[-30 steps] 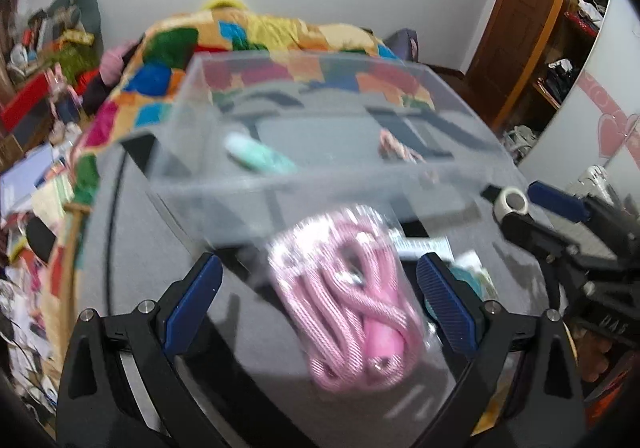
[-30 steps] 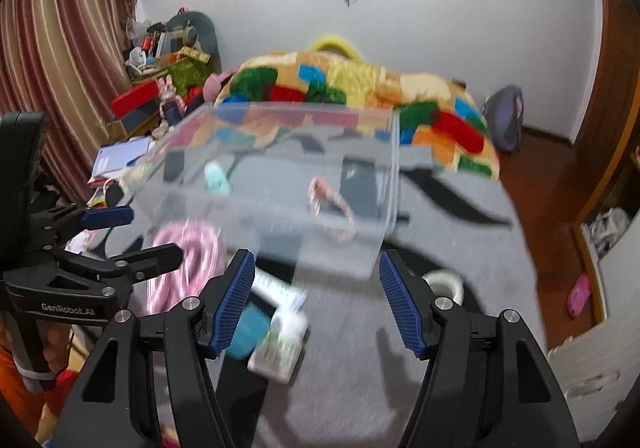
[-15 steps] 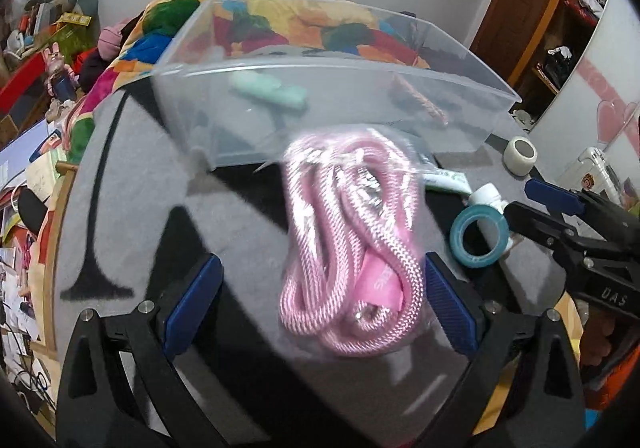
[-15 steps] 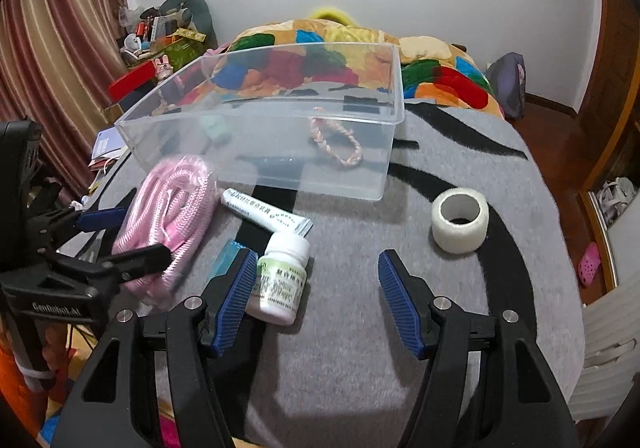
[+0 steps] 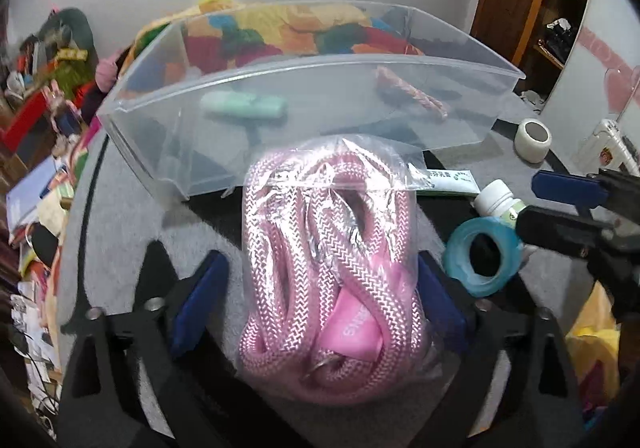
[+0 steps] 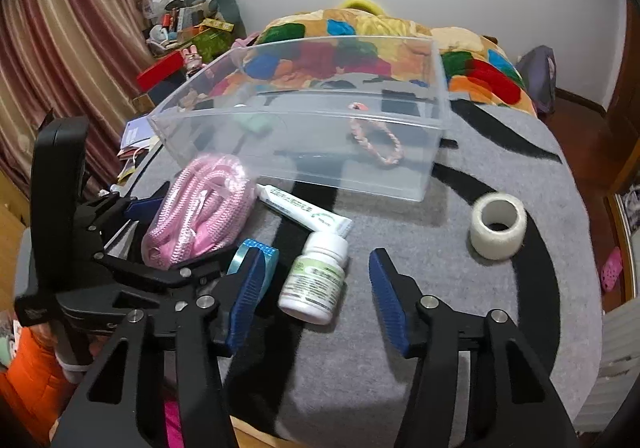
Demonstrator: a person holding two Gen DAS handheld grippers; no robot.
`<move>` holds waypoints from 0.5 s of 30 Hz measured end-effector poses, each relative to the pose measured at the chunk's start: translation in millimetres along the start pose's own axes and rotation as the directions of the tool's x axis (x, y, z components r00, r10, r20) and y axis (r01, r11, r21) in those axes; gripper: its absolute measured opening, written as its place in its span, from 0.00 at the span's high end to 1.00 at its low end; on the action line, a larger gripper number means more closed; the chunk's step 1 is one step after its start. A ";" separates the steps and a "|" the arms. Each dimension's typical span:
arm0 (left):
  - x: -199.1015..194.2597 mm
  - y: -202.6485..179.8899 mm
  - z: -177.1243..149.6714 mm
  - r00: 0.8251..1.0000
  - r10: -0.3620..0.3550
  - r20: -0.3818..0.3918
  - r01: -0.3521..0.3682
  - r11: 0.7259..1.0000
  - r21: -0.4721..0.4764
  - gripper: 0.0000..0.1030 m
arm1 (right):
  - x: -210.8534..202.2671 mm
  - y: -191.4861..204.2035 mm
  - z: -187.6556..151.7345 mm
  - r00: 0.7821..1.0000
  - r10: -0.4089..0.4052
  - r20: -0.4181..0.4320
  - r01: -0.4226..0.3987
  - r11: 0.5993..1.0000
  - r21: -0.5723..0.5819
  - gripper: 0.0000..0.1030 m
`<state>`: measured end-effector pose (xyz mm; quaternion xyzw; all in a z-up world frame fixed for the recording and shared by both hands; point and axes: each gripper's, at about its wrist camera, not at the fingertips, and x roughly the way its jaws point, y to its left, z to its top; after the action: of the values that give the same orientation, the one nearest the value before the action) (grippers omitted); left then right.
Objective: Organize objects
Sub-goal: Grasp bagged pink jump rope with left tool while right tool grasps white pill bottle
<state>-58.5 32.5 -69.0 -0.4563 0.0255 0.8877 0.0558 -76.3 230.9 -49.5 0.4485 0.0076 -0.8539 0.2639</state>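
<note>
A clear bag of pink rope [image 5: 320, 272] lies on the grey mat in front of the clear plastic bin [image 5: 304, 64]. My left gripper [image 5: 320, 280] straddles the bag, its jaws closing; the right pad touches the bag and a small gap shows at the left pad. A white pill bottle [image 6: 316, 280] lies on its side between the closing jaws of my right gripper [image 6: 316, 254], with gaps on both sides. Inside the bin [image 6: 296, 116] are a mint-green item [image 5: 244, 106] and a pink braided bracelet [image 6: 380, 144].
A white ointment tube [image 6: 304, 208], a blue tape ring [image 6: 248, 252] and a white tape roll [image 6: 498, 226] lie on the grey mat [image 6: 440, 328]. A bed with a patchwork quilt [image 6: 360, 32] stands behind; clutter is piled at the left.
My left gripper has sunk over the rope bag and its jaws have narrowed. The right gripper has tipped down from the bin to the bottle and narrowed too.
</note>
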 end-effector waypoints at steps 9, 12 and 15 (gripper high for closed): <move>-10.0 0.8 -5.3 0.999 -0.027 0.033 0.027 1.000 -0.004 0.45 | -3.2 -21.6 -12.3 1.000 0.031 0.003 -0.031 0.994 0.105 0.53; -16.5 4.9 -10.2 0.999 -0.036 0.029 0.036 0.999 -0.015 0.46 | 2.3 -10.0 -12.1 1.000 0.021 -0.007 -0.021 0.998 0.064 0.53; -22.9 8.2 -17.1 0.999 -0.032 0.026 0.032 0.999 -0.023 0.46 | 13.8 -6.5 -7.3 0.999 0.021 -0.030 -0.020 0.998 0.057 0.66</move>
<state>-32.5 20.9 -60.4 -0.4460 0.0070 0.8926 0.0649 -80.0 232.2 -66.0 0.4690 -0.0171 -0.8440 0.2597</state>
